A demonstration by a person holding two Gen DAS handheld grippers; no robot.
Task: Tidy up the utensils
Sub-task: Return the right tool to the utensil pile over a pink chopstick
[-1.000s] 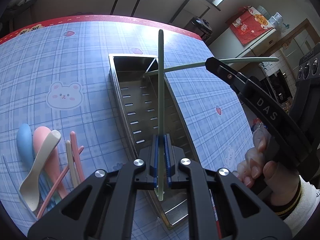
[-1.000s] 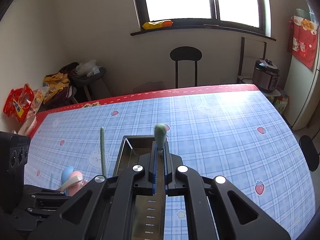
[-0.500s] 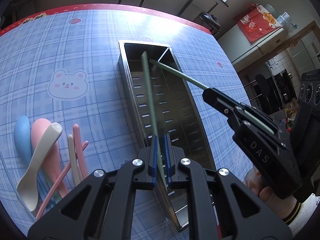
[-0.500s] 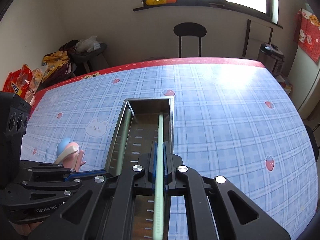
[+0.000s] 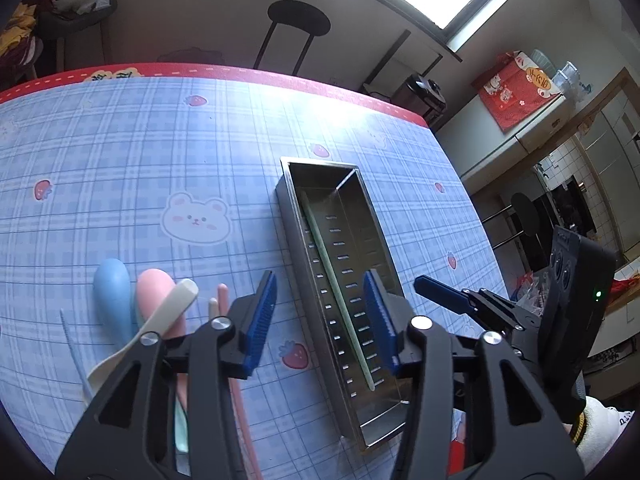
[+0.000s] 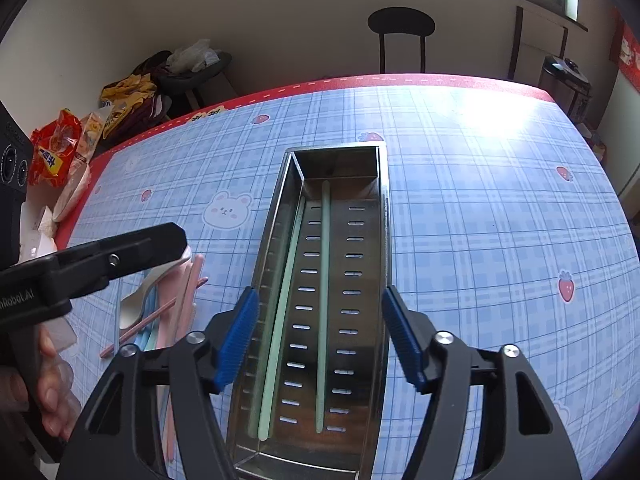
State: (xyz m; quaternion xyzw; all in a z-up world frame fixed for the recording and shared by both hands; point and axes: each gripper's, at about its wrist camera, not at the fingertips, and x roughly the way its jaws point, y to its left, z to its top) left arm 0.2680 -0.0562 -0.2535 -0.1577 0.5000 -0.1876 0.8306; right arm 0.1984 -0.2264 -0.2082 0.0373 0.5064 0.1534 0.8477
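Note:
A long steel utensil tray (image 6: 384,216) (image 5: 286,208) lies on the blue plaid tablecloth. Two pale green chopsticks lie inside it, one along the left wall (image 6: 282,300) (image 5: 340,304) and one down the middle (image 6: 323,300). My left gripper (image 5: 324,320) is open and empty above the tray's near left edge. My right gripper (image 6: 320,340) is open and empty above the tray's near end. A pile of spoons and chopsticks lies left of the tray: a blue spoon (image 5: 112,296), a pink spoon (image 5: 154,292), a cream spoon (image 5: 160,320) and pink chopsticks (image 6: 152,316).
The table's red far edge (image 6: 360,80) faces a black stool (image 6: 400,28). Snack bags (image 6: 56,152) lie past the left edge. The left gripper's body (image 6: 80,268) reaches in from the left in the right wrist view; the right gripper's body (image 5: 520,320) sits right of the tray in the left wrist view.
Both grippers lowered their green chopsticks into the tray, opened and let go. The two chopsticks now lie flat in the tray, and both grippers have drawn back.

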